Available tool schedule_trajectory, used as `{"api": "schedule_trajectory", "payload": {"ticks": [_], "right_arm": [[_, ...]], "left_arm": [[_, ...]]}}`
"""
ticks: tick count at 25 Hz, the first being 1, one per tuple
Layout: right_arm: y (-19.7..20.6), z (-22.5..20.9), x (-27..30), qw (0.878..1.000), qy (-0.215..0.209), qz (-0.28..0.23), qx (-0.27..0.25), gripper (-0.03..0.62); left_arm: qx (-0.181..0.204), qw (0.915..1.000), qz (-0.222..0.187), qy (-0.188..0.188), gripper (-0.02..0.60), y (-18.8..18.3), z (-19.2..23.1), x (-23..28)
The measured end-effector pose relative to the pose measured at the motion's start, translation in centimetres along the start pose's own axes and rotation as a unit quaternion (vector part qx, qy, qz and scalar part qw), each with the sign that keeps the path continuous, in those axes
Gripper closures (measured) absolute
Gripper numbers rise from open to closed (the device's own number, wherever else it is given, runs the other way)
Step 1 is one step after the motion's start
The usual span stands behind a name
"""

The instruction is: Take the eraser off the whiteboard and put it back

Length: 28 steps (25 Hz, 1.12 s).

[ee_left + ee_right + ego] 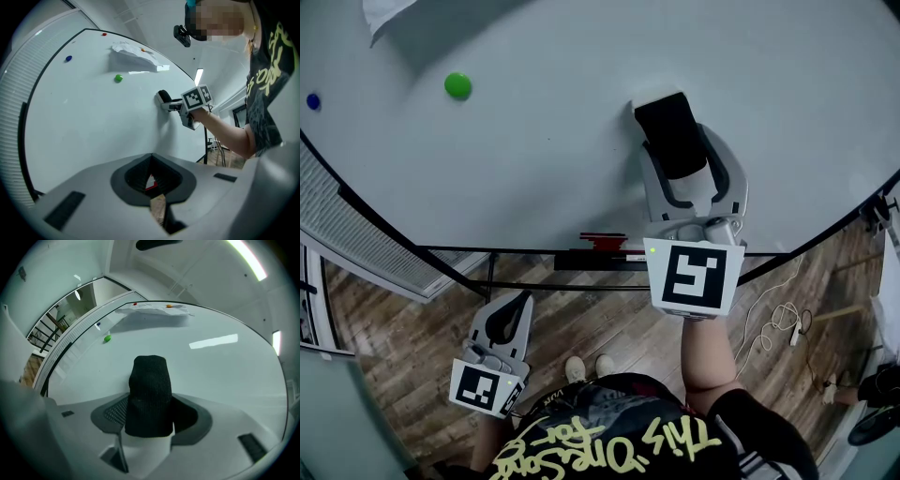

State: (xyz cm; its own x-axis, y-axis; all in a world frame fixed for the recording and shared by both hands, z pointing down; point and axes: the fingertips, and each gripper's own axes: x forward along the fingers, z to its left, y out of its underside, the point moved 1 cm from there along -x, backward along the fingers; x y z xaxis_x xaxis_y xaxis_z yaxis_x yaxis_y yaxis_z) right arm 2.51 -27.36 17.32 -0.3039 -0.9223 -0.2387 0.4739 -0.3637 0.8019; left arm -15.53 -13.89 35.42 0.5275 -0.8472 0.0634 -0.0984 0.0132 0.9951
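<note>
1. Eraser point(149, 394): rounded black block, ribbed felt over a white base, clamped between the right gripper's point(689, 173) smooth grey jaws.
2. It meets the glossy whiteboard point(534, 169) near its lower edge.
3. Left gripper point(152, 176): jaws together, empty.

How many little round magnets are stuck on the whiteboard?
4. A green magnet sits left of the eraser, a blue magnet farther left, and a red magnet and an orange magnet by the paper's top edge. More may hide under the paper.
</note>
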Motion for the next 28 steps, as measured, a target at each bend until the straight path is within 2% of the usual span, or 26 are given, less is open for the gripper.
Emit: {"api": "schedule_trajectory", "payload": {"ticks": [19, 23, 28], "right_arm": [[0.0, 3.2, -1.6, 0.998, -0.061, -0.012, 0.002, 0.332], [0.4, 3.9, -2.0, 0.997, -0.070, -0.017, 0.029, 0.332], [0.8, 4.9, -2.7, 0.995, -0.094, -0.010, 0.005, 0.332]], "left_arm": [[0.005, 1.0000, 0.001, -0.002, 0.575, -0.1, -0.2, 0.0], [0.006, 1.0000, -0.001, -0.004, 0.574, -0.2, -0.1, -0.1], [0.007, 1.0000, -0.001, -0.006, 0.574, -0.3, 0.0, 0.0]]}}
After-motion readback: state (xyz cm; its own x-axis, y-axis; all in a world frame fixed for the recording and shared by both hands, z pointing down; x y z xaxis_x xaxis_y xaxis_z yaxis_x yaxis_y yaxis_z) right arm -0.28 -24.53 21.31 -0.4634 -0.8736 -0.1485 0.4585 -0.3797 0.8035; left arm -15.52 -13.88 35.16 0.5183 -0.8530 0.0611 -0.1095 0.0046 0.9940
